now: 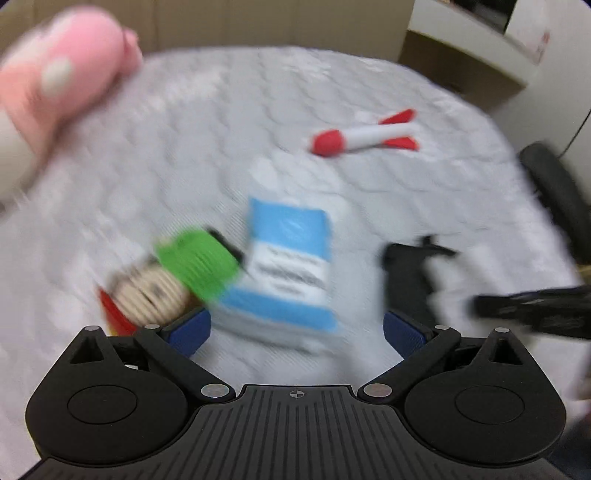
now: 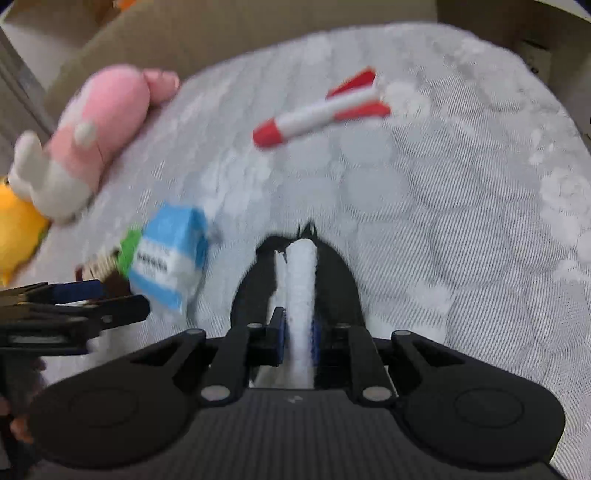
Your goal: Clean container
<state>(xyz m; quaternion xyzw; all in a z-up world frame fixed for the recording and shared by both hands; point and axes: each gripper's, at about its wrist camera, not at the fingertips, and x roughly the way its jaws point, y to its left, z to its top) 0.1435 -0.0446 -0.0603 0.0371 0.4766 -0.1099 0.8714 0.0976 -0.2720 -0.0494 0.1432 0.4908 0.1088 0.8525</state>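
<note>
A cardboard container (image 2: pixel 229 33) lined with white quilted fabric (image 2: pixel 424 206) holds several toys. My right gripper (image 2: pixel 297 326) is shut on a black-and-white toy (image 2: pixel 301 266), whose white strip runs between the blue pads and whose black sides spread out ahead. In the left wrist view that toy (image 1: pixel 406 273) shows as a dark blurred shape, with the right gripper (image 1: pixel 487 306) behind it. My left gripper (image 1: pixel 295 330) is open just above a blue-and-white carton (image 1: pixel 288 266); the pads do not touch it. The carton (image 2: pixel 170 258) lies just ahead of the left gripper (image 2: pixel 105 297).
A red-and-white rocket (image 2: pixel 321 110) lies further back on the fabric. A pink plush (image 2: pixel 103 122) and a yellow plush (image 2: pixel 18 236) rest against the left wall. A doll with a green cap (image 1: pixel 195 266) leans on the carton's left side. Shelving (image 1: pixel 472 48) stands outside the container.
</note>
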